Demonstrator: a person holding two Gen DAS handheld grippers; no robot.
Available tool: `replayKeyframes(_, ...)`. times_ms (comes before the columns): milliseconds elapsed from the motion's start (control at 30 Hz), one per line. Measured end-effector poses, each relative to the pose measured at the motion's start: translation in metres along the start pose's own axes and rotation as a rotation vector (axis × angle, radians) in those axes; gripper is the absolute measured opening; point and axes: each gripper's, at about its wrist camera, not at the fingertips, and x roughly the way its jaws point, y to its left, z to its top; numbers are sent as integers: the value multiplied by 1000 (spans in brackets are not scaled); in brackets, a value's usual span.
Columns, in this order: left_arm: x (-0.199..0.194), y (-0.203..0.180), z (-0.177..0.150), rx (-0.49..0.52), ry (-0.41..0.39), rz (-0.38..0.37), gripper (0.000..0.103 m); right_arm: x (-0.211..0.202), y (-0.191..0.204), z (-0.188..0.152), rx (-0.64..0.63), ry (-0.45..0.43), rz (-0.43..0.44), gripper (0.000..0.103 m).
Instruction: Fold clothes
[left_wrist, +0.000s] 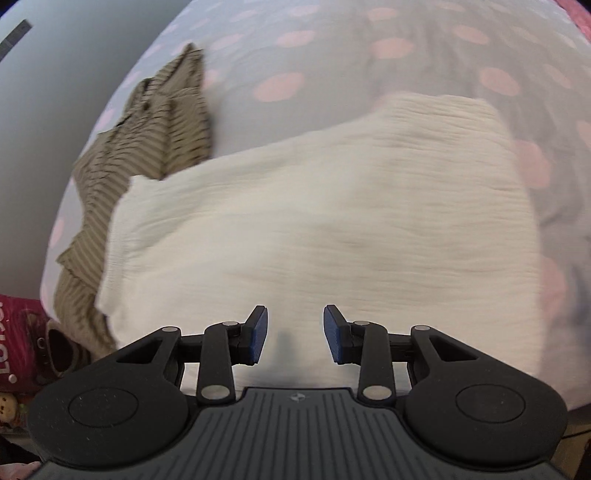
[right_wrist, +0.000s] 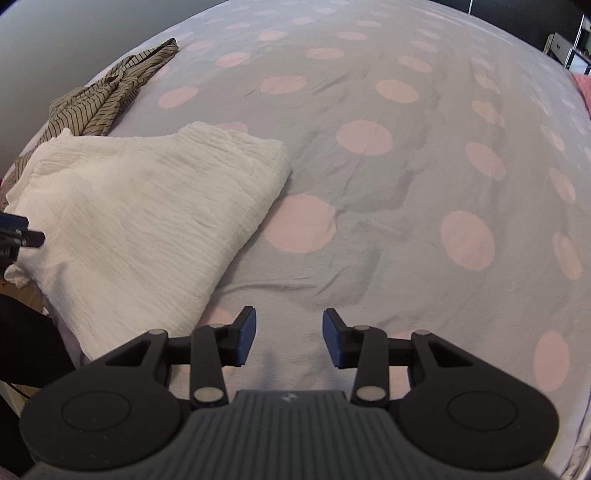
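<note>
The left tongs (left_wrist: 294, 334) hung with fingers apart and nothing between them, directly over the folded white cloth (left_wrist: 314, 221), which filled the middle of their view. The right tongs (right_wrist: 288, 338) were likewise apart and empty above the spotted bedsheet (right_wrist: 406, 166); there the cloth lay left of centre, its long axis running from lower left to upper right. The left hand seemed nearer. A striped shirt (left_wrist: 155, 140) lay crumpled at upper left.

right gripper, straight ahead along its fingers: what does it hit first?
Most likely the bare grey bedsheet with pink dots. The right gripper is open with nothing between its pads, and the folded white crinkled cloth lies off to its left, outside that line. Depth is unclear.
</note>
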Motion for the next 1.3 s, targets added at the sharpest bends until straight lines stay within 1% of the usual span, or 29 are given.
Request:
replayKeyframes(100, -5, -41, -6, 12, -9, -46, 31, -2, -4, 0, 11, -1, -19, 44)
replayKeyframes(200, -7, -72, -12, 13, -1, -99, 31, -5, -12, 1, 43, 4, -38, 45)
replayKeyframes(333, -8, -99, -15, -9, 4, -148, 31, -9, -24, 0, 91, 5, -50, 46)
replayKeyframes(433, -5, -117, -16, -8, 13, -158, 31, -13, -30, -1, 127, 3, -40, 47)
replayKeyframes(567, 5, -137, -18, 6, 35, -144, 31, -17, -32, -2, 138, -4, -31, 49)
replayKeyframes(667, 15, -144, -19, 1, 61, -143, 31, -17, -31, -4, 129, -5, -29, 51)
replayKeyframes(800, 24, -152, -21, 11, 76, -125, 31, -15, -33, -4, 129, 4, -35, 51)
replayKeyframes(900, 29, -161, -22, 37, 76, -103, 35, -11, -34, -2, 134, 15, -42, 52)
replayKeyframes(1000, 32, -170, -24, 78, 65, -73, 35, -5, -35, -1, 134, 31, -47, 52)
replayKeyframes(1067, 34, -167, -26, 76, 64, -86, 35, 0, -35, 0, 125, 43, -50, 52)
replayKeyframes(1133, 35, -161, -26, 65, 66, -108, 34, 7, -32, 3, 82, 46, -79, 52)
replayKeyframes(1200, 36, -153, -27, 44, 68, -135, 31, 11, -28, 8, 15, 37, -110, 52)
replayKeyframes(1300, 37, -138, -28, -3, 75, -176, 23, 17, -25, 19, -97, 15, -99, 52)
